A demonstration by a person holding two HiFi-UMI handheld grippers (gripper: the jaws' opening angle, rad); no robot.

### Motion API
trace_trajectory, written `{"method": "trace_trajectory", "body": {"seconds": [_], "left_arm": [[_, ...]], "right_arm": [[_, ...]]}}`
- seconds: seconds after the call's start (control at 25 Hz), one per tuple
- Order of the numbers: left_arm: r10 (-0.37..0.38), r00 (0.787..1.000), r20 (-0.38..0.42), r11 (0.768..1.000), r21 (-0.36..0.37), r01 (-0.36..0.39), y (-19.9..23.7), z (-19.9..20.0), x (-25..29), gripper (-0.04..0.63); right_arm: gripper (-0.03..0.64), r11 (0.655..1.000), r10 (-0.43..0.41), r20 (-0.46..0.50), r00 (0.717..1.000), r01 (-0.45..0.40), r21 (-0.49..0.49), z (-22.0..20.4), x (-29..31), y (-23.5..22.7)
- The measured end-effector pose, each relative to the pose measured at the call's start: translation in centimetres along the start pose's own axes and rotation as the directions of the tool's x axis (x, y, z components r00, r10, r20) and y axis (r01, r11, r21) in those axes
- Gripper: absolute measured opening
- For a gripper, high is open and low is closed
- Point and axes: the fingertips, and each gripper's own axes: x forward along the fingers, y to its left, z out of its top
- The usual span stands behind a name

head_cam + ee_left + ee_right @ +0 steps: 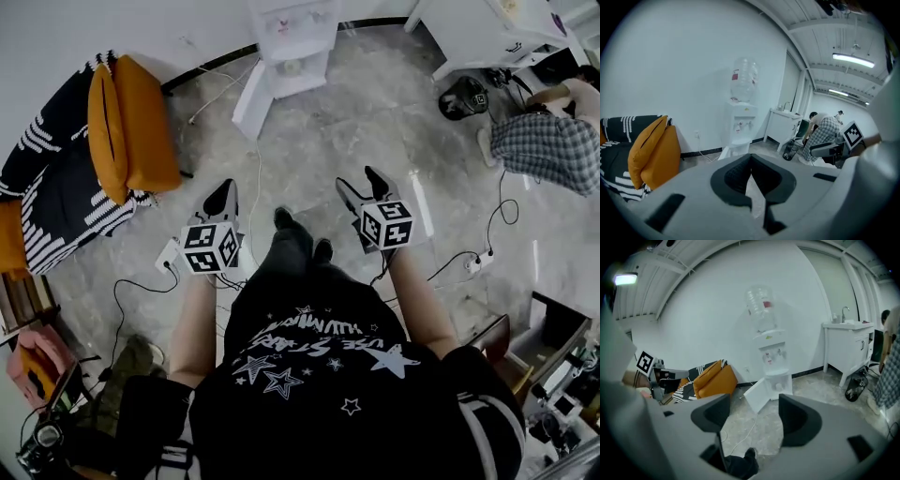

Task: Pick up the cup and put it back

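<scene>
A white water dispenser [286,47] stands against the far wall with its lower cabinet door [251,98] swung open. A small pale round thing [292,67] sits in the open compartment and may be the cup; it is too small to tell. It also shows in the right gripper view as a pale thing [779,386] in the dispenser [769,352]. My left gripper [223,195] is held above the floor, shut, with nothing in it [751,161]. My right gripper [362,184] stands open and empty [754,416]. Both are well short of the dispenser.
Orange cushions [131,122] lie on a sofa with a black-and-white throw [56,187] at the left. A white sink cabinet [487,33] and a crouching person in a plaid shirt [548,145] are at the right. Cables and a power strip [480,262] lie on the marble floor.
</scene>
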Motion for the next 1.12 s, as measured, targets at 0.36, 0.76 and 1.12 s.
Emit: {"method": "trace_trajectory", "body": {"seconds": [0.36,0.76,1.12], "left_arm": [[-0.105,0.994,-0.018,0.995,-0.004,0.105,5.2,1.9,11.2,0.009],[-0.041,0.998,-0.049,0.996,-0.084,0.037,8.9,-3.6,21.4,0.009],[0.162,0.979,-0.122,0.971,-0.157,-0.181,10.9,-12.2,29.0,0.009]], "right_arm": [[0.27,0.996,-0.076,-0.044,0.996,0.074,-0.043,5.2,11.7,-2.4],[0.241,0.986,-0.095,-0.136,0.986,0.075,-0.15,3.2,27.2,-9.2],[0.189,0.975,-0.099,-0.223,0.97,0.05,-0.215,-2.6,41.7,-19.9]]}}
